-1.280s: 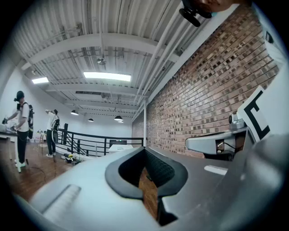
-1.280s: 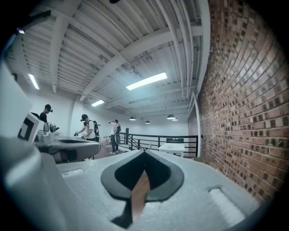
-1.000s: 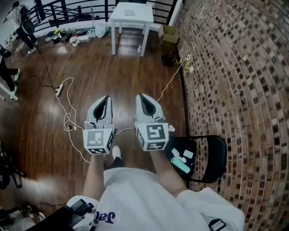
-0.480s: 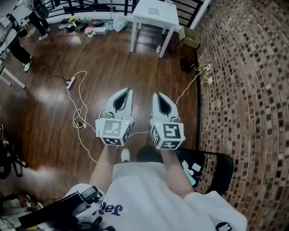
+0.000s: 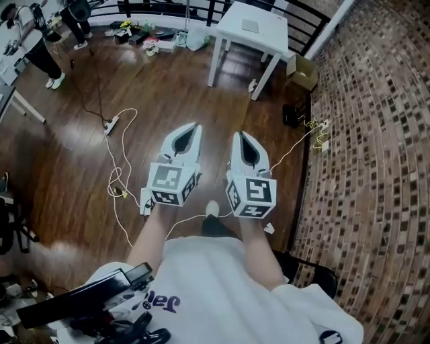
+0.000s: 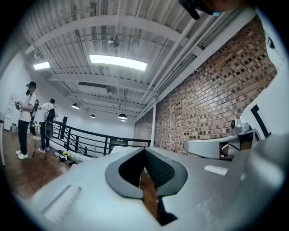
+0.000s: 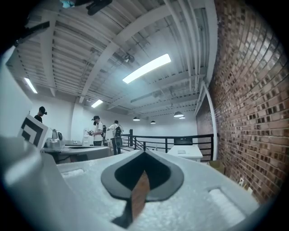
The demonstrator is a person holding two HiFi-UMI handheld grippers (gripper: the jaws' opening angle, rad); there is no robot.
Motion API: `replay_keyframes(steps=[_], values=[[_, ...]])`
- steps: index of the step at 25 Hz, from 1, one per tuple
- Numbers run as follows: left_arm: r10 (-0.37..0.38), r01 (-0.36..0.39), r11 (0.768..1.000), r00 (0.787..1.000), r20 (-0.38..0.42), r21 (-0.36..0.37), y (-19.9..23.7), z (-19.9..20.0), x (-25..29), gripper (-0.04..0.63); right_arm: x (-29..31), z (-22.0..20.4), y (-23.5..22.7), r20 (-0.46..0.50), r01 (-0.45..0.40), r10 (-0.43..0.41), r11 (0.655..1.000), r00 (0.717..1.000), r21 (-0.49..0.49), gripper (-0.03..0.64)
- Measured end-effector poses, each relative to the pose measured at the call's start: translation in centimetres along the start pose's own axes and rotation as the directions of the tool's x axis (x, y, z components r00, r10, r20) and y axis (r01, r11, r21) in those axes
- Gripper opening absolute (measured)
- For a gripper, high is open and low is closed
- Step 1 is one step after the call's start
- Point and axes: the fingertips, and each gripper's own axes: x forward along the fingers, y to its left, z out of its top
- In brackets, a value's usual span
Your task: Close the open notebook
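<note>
A small white table (image 5: 263,35) stands at the far end of the wooden floor, also visible in the right gripper view as the white table (image 7: 186,153). A flat grey item (image 5: 250,25) lies on it; whether it is the notebook I cannot tell. My left gripper (image 5: 195,125) and right gripper (image 5: 238,134) are held side by side at waist height, pointing level toward the table and well short of it. Both are shut with nothing between the jaws, which meet tip to tip on the left gripper (image 6: 145,149) and the right gripper (image 7: 144,152).
A brick wall (image 5: 376,134) runs along the right. White cables (image 5: 119,168) and a power strip (image 5: 111,123) lie on the floor to the left. A cardboard box (image 5: 304,71) sits beside the table, a black railing (image 5: 168,8) behind it. People (image 5: 41,47) stand far left.
The white table has come nearer in view and shifted right. The black chair at lower right has slid almost out of view. Both grippers stay shut and side by side.
</note>
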Motion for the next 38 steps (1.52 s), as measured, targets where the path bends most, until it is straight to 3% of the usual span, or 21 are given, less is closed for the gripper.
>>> replay_keyframes(steps=[6, 10, 14, 20, 25, 29, 33, 38], values=[[-0.009, 0.008, 0.999, 1.000, 0.021, 0.042, -1.5, 1.5, 11.1, 0.017, 6.7, 3.9, -10.6, 0.078, 0.029, -0.030, 1.000, 0.996, 0.009, -0.012], [0.013, -0.014, 0.998, 1.000, 0.015, 0.060, -1.2, 1.9, 16.3, 0.017, 11.3, 3.5, -14.8, 0.055, 0.006, -0.008, 1.000, 0.998, 0.029, -0.012], [0.056, -0.056, 0.998, 0.998, -0.024, 0.033, 1.1, 0.6, 18.9, 0.017, 15.0, 1.8, -14.7, 0.011, -0.045, 0.045, 0.998, 0.999, 0.037, -0.012], [0.072, -0.072, 0.997, 0.997, -0.014, 0.004, 6.1, -0.4, 25.3, 0.017, 22.8, 0.6, -14.8, -0.013, -0.093, 0.093, 0.995, 0.996, 0.020, -0.012], [0.059, -0.058, 0.998, 0.998, 0.001, 0.036, 11.7, 0.3, 33.2, 0.017, 32.3, -0.1, -16.4, -0.025, -0.075, 0.075, 0.997, 0.997, 0.020, -0.012], [0.023, -0.025, 0.998, 0.999, 0.037, 0.062, 17.1, 2.6, 40.1, 0.017, 41.0, 1.6, -17.1, -0.007, -0.056, 0.056, 0.998, 0.998, 0.010, -0.012], [0.005, -0.007, 0.999, 0.999, 0.051, 0.044, 22.0, 4.0, 46.1, 0.017, 47.5, 3.7, -17.5, 0.023, -0.035, 0.035, 0.999, 0.999, -0.012, -0.012], [-0.056, 0.055, 0.998, 0.998, 0.010, 0.020, 23.1, 2.5, 54.2, 0.017, 53.0, 3.4, -22.3, -0.012, 0.024, -0.024, 1.000, 1.000, -0.016, -0.012]])
